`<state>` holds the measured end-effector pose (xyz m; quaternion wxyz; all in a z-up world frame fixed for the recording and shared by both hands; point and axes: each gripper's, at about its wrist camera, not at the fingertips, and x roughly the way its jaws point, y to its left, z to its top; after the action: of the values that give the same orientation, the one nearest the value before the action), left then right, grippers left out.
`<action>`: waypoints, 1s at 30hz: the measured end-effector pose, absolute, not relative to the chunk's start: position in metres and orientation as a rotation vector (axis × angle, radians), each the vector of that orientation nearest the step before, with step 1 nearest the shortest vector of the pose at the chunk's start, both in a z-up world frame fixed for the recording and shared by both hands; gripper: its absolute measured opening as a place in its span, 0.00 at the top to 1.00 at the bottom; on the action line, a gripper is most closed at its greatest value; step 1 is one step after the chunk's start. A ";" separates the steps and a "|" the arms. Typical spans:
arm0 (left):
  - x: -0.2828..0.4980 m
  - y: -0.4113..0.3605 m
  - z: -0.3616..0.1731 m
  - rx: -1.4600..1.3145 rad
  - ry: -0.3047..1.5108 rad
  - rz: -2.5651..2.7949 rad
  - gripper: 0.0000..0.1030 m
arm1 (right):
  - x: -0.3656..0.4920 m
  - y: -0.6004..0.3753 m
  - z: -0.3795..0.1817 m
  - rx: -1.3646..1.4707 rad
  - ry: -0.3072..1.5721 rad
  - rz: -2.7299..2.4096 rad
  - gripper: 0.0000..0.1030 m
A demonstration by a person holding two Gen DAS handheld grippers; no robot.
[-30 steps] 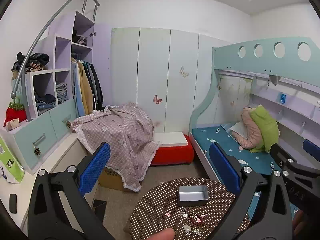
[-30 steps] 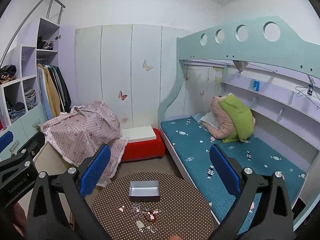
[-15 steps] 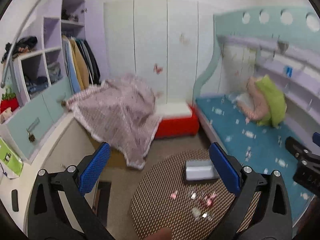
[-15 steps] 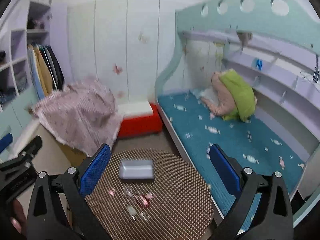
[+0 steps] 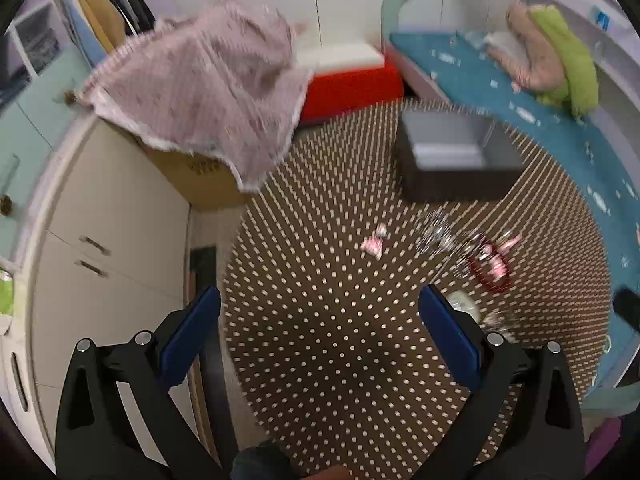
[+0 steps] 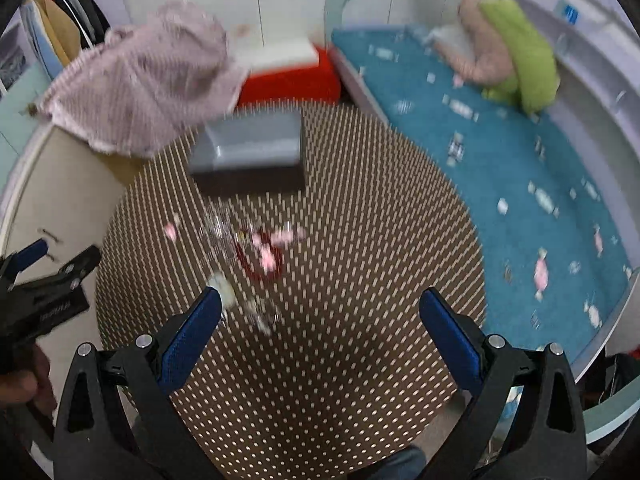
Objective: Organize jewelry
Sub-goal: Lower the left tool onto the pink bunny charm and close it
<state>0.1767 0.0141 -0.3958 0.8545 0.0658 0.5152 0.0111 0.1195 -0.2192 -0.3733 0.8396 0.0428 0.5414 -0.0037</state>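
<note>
Brown cloth with small pale dots covers a round table (image 5: pixel 340 344), and the jewelry lies scattered on it in a loose cluster. Both views are blurred, so the pieces are hard to tell apart. There is a small pink bow-shaped piece (image 5: pixel 374 242) set a little apart to the left, a tangle of clear sparkly chain (image 5: pixel 436 232), a dark red ring or bracelet (image 5: pixel 490 270) with pink bits on it, and a pale rounded piece (image 5: pixel 464 302) nearest the viewer. Behind the cluster stands an open grey box (image 5: pixel 452 152), apparently empty, which is the likely place for the pieces.

These items look tiny and light. The chain is probably limp and will dangle or snag on its neighbours, so it is best pinched at a bunched section. The red ring looks stiff and could be nipped across its rim. The bow, lying alone, seems the easiest first pick. All of them lie flat on cloth, so the tips must come down close to the table.

The left hand-held gripper (image 5: pixel 320 340) hangs above the near part of the table with its blue pads spread wide, holding nothing. The right hand-held gripper (image 6: pixel 320 340) is likewise spread wide and empty, its left pad just beside the pale piece in its view.
</note>
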 end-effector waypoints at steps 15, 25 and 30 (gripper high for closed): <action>0.258 0.004 -0.487 0.173 1.193 -0.047 0.17 | 0.135 -0.210 -0.428 0.068 1.248 0.007 0.07; 0.260 0.000 -0.495 0.120 1.201 -0.144 0.62 | 0.152 -0.211 -0.438 0.093 1.252 0.022 0.07; 0.250 0.000 -0.492 0.067 1.220 -0.183 0.79 | 0.157 -0.209 -0.454 0.091 1.286 0.044 0.19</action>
<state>0.2500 0.0004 -0.4924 0.8152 0.0312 0.5720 -0.0857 0.1573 -0.2090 -0.4545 0.7990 0.0426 0.5994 0.0207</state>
